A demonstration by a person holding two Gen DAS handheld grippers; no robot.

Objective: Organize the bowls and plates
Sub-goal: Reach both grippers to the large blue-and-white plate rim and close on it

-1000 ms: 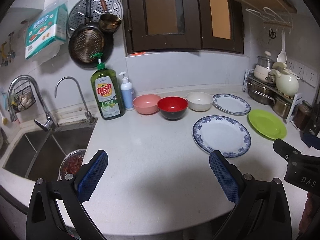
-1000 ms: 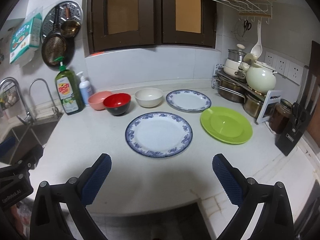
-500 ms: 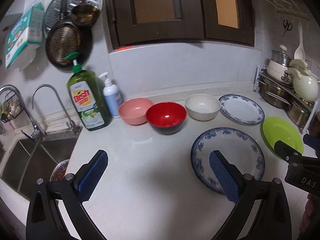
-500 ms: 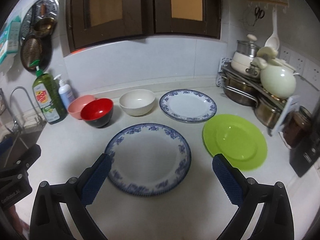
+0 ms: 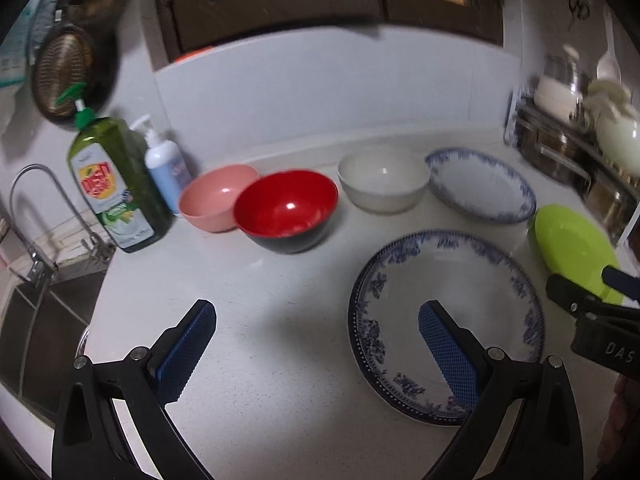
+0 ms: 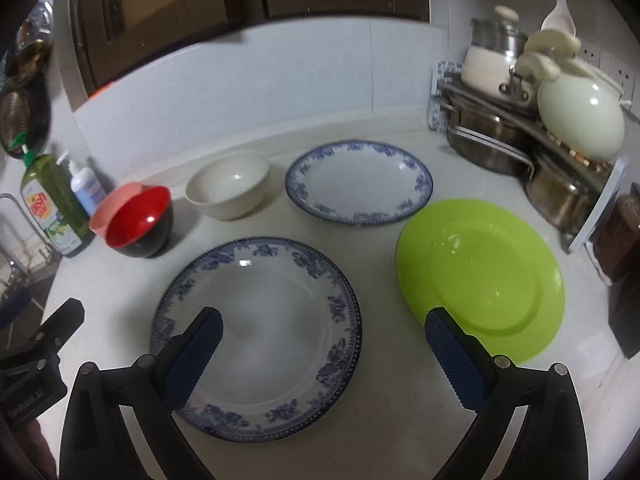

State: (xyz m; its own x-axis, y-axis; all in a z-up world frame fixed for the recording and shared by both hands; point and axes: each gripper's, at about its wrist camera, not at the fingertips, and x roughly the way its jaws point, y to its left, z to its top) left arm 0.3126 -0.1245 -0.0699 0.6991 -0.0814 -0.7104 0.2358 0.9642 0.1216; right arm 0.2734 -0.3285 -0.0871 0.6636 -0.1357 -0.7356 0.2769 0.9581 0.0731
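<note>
Countertop, white, holds 3 bowls and 3 plates. We log both grippers above it with fingers spread wide and nothing between them.

Left gripper: jaws apart, over bare counter at the near left rim of the large blue-patterned plate; its right pad overlaps that plate in the left wrist view, contact not discernible.

Right gripper: jaws apart, straddling the gap between the large plate and the green plate; left pad shows over the large plate, right pad at the green plate's near edge. We cannot tell whether either touches.

Back row, left to right: pink bowl, red bowl with a black outside, white bowl, then the smaller blue-patterned plate. Pink and red bowls touch or nearly so; white bowl sits just beside the smaller plate.

Green plate lies right of the large plate, apart from it.

Left of the bowls: green dish soap bottle and a white pump bottle, upright by the wall. Faucet and sink beyond. Pots on a rack fill the far right corner.
</note>
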